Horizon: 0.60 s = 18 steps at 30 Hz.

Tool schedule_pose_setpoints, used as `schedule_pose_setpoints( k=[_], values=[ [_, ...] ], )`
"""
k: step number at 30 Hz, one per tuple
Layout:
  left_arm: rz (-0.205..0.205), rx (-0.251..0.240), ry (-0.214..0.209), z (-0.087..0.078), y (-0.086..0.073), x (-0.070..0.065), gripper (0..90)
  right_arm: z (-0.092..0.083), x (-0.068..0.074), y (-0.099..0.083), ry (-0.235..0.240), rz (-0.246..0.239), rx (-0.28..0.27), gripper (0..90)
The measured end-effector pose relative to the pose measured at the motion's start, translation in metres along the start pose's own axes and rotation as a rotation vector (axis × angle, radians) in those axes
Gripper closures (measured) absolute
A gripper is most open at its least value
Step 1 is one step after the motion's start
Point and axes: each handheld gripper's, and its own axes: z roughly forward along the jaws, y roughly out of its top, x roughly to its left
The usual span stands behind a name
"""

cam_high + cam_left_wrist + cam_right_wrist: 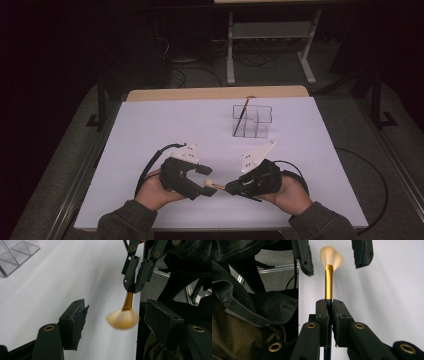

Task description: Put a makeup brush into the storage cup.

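A makeup brush with a gold ferrule and a pale fan of bristles is held by its dark handle in my right gripper, whose jaws are shut tight on it. The brush points toward my left gripper, which is open; the bristles hang between its two pads without touching either. In the high view both grippers meet near the table's front edge, left gripper facing right gripper, with the brush bridging them.
A clear compartment organizer stands at the back centre-right of the white table, with a dark thin brush leaning in it. Cables trail from both grippers. A metal stand sits on the dark floor beyond.
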Motion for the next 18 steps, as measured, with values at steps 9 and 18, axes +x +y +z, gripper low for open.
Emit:
schedule_pose_setpoints(
  k=[9, 18],
  values=[
    [0.030, 0.022, -0.039, 0.0065, 0.0010, -0.0035, 43.7, 0.0009, 0.0033, 0.0030, 0.014, -0.010, -0.009, 82.8],
    [0.053, 0.028, -0.061, 0.0084, 0.0007, -0.0054, 56.6, 0.0027, 0.0041, 0.0030, 0.024, -0.007, -0.008, 82.7]
  ],
)
